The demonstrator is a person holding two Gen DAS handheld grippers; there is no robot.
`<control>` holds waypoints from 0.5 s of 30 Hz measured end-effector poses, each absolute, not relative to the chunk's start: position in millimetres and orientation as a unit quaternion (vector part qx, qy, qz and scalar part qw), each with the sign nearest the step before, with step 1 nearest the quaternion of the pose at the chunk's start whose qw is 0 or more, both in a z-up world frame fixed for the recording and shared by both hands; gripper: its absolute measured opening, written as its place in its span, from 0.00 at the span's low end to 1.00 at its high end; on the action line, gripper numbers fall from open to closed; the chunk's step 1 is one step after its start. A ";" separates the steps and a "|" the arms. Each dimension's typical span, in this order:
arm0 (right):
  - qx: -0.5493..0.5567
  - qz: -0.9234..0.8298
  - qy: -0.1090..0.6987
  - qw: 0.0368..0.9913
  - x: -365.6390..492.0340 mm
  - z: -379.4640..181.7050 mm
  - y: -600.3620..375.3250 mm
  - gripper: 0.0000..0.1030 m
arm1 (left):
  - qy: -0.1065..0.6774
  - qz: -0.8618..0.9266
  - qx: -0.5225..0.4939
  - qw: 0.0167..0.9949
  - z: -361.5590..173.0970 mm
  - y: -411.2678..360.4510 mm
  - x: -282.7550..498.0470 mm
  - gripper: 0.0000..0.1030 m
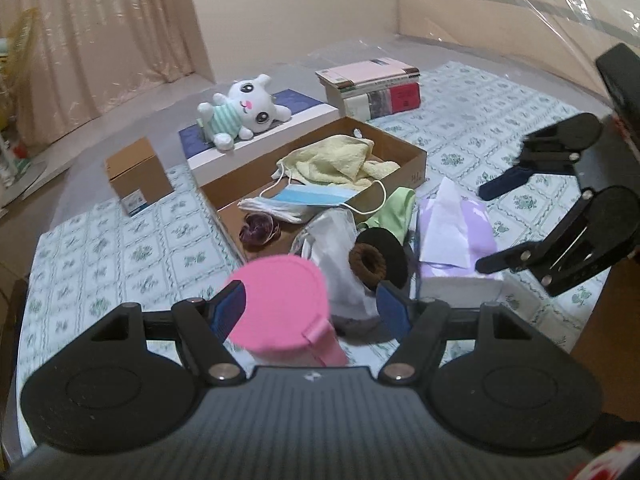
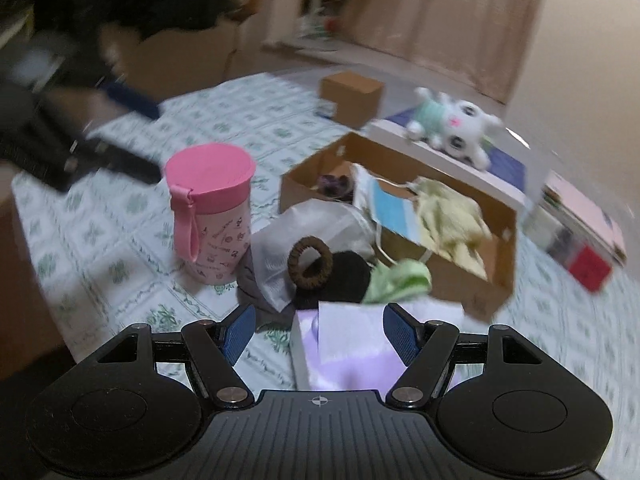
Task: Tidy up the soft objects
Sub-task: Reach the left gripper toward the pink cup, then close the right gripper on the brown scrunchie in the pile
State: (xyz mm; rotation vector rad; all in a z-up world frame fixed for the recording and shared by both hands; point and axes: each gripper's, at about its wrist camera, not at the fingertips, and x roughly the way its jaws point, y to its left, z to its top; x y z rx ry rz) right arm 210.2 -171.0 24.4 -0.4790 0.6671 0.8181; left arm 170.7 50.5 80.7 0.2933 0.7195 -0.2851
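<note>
Floral-print cloth fills both views. At centre lies the open cardboard box, holding a yellow towel and a blue face mask. Left wrist view only: the book stack sharp at upper centre, and the right gripper at right, jaws apart and empty. Right wrist view only: the pink cup shown full height, left of centre, and the left gripper, blurred at upper left. The plush cat rests behind the box. The lavender tissue box sits below the right jaws; the brown hair tie lies mid-frame. Left gripper jaws stand wide, unloaded, the cup beneath.
</note>
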 end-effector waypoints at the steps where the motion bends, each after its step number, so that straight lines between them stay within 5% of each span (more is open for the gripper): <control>1: -0.233 0.394 0.316 0.831 215.7 21.8 -165.9 0.68 | 0.353 -0.142 0.144 0.913 80.9 51.8 177.6 0.67; 15: -0.293 0.438 0.358 0.771 296.4 -36.0 -108.3 0.68 | 0.385 -0.179 0.182 0.887 70.2 57.8 260.0 0.67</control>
